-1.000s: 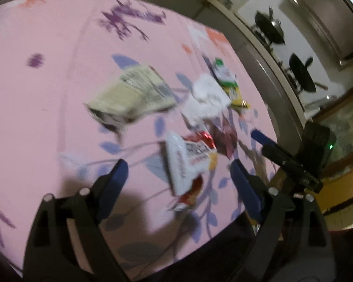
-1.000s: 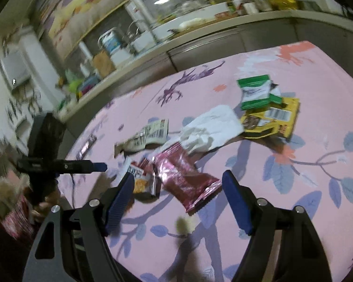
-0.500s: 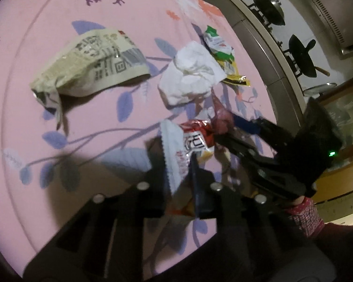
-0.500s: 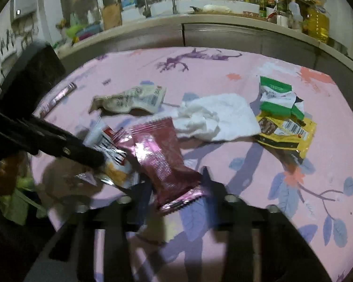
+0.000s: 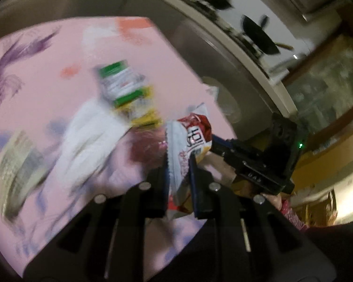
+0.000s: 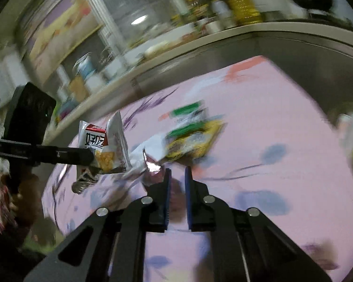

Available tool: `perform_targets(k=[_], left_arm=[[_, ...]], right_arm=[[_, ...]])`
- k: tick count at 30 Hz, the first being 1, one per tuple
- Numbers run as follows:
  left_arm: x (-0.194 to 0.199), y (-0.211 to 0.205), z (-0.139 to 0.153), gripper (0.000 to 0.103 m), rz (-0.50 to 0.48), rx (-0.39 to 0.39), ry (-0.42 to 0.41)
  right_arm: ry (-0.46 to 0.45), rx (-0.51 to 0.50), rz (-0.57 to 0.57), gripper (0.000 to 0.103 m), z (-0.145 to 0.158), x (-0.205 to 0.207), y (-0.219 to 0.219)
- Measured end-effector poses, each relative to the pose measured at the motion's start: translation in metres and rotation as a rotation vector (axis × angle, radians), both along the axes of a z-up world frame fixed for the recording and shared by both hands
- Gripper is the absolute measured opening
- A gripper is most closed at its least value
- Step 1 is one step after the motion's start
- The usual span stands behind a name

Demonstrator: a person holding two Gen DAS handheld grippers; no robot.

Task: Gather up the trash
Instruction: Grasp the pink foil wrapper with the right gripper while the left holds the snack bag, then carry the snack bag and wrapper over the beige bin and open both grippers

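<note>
Trash is being picked up: left tongs [image 5: 179, 164] pinch a snack bag [image 5: 188, 141], right tongs [image 6: 176, 176] are closing on a red wrapper [image 6: 153, 166]; both need a bin next.

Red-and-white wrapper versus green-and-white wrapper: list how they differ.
The red-and-white wrapper is clamped in the left tool and stands on edge; the green-and-white wrapper lies flat and ungripped. The first is off the pink cloth; the second rests on a yellow wrapper. Both are snack packets.

Home kitchen, woks [image 5: 258, 37], cluttered counter [image 6: 167, 54]
</note>
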State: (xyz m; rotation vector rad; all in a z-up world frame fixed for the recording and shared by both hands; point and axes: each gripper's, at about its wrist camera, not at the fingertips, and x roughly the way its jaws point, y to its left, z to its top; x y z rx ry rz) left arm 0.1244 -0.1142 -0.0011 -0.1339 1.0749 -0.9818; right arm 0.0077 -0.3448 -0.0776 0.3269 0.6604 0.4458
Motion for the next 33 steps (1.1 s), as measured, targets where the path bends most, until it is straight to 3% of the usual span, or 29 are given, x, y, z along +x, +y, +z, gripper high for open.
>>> perform_targets(k=[9, 12, 16, 17, 20, 21, 25, 29, 30, 31, 32, 33], left_arm=[[0.049, -0.186, 0.012, 0.014, -0.215, 0.034, -0.022], [0.062, -0.205, 0.017, 0.014, -0.229, 0.006, 0.004], [0.071, -0.193, 0.034, 0.014, -0.209, 0.0, -0.041], [0.074, -0.187, 0.037, 0.014, -0.195, 0.002, -0.041], [0.08, -0.164, 0.046, 0.014, -0.151, 0.002, -0.045], [0.08, -0.158, 0.048, 0.014, -0.14, 0.004, -0.049], [0.081, -0.13, 0.055, 0.014, -0.098, 0.02, -0.068], [0.077, -0.113, 0.057, 0.014, -0.072, 0.028, -0.072], [0.076, -0.111, 0.057, 0.014, -0.07, 0.028, -0.072], [0.074, -0.109, 0.058, 0.014, -0.068, 0.028, -0.075], [0.073, -0.107, 0.059, 0.014, -0.068, 0.03, -0.079], [0.072, -0.107, 0.06, 0.014, -0.068, 0.032, -0.081]], right_arm=[[-0.003, 0.129, -0.418, 0.007, 0.01, -0.001, -0.176], [0.015, 0.207, -0.421, 0.008, 0.008, -0.001, -0.199], [0.029, 0.292, -0.258, 0.01, 0.002, 0.006, -0.175], [0.038, 0.313, -0.217, 0.017, 0.0, 0.01, -0.164], [0.057, 0.304, -0.071, 0.078, -0.008, 0.019, -0.107], [0.05, 0.28, -0.032, 0.08, -0.005, 0.019, -0.092], [0.082, 0.064, 0.185, 0.08, -0.007, 0.038, -0.004], [0.116, -0.038, 0.256, 0.076, -0.024, 0.063, 0.036], [0.133, -0.055, 0.267, 0.069, -0.029, 0.069, 0.041], [0.134, -0.061, 0.271, 0.051, -0.033, 0.072, 0.045], [0.14, -0.049, 0.287, 0.022, -0.034, 0.072, 0.046], [0.163, -0.012, 0.31, 0.013, -0.036, 0.072, 0.045]])
